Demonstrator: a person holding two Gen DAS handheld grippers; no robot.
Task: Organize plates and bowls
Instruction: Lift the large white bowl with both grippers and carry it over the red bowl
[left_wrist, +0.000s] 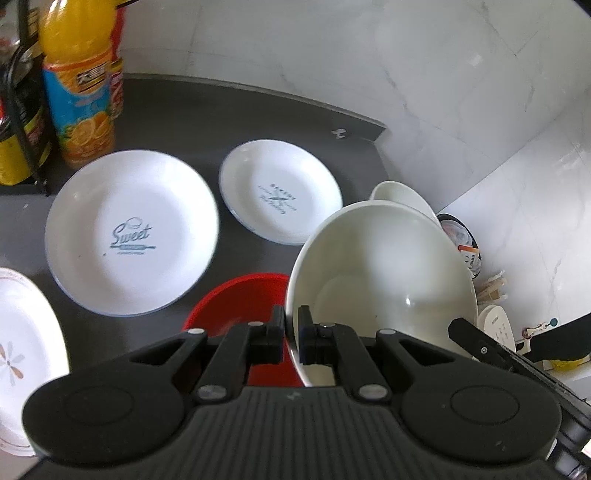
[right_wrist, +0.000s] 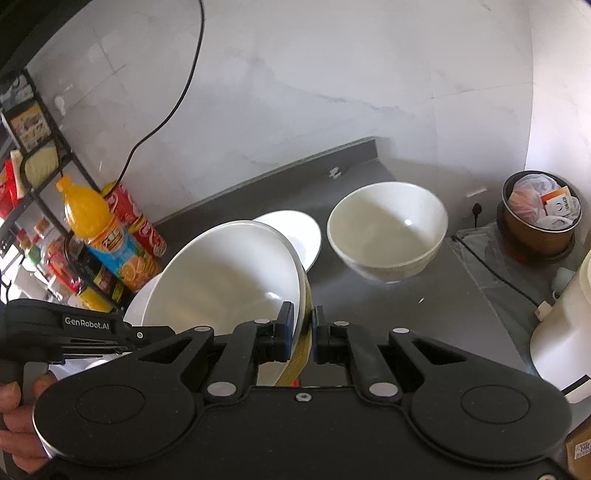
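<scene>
While tilting above the worktop (left_wrist: 258, 107), white bowl (left_wrist: 380, 273) being clamped at opposite rims by left gripper (left_wrist: 291, 332) and right gripper (right_wrist: 303, 332) jaws, centre frame.

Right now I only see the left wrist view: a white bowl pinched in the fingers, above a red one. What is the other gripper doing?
Observer: The right gripper is shut on a white bowl at its rim too, probably the same bowl.
Operator: Is that bowl white on the outside as well?
Observer: No. Its outer wall is yellow with a pattern.
Operator: And the bowl half hidden behind it?
Observer: That second bowl stands upright and empty on the grey counter, apart from the held one.
</scene>
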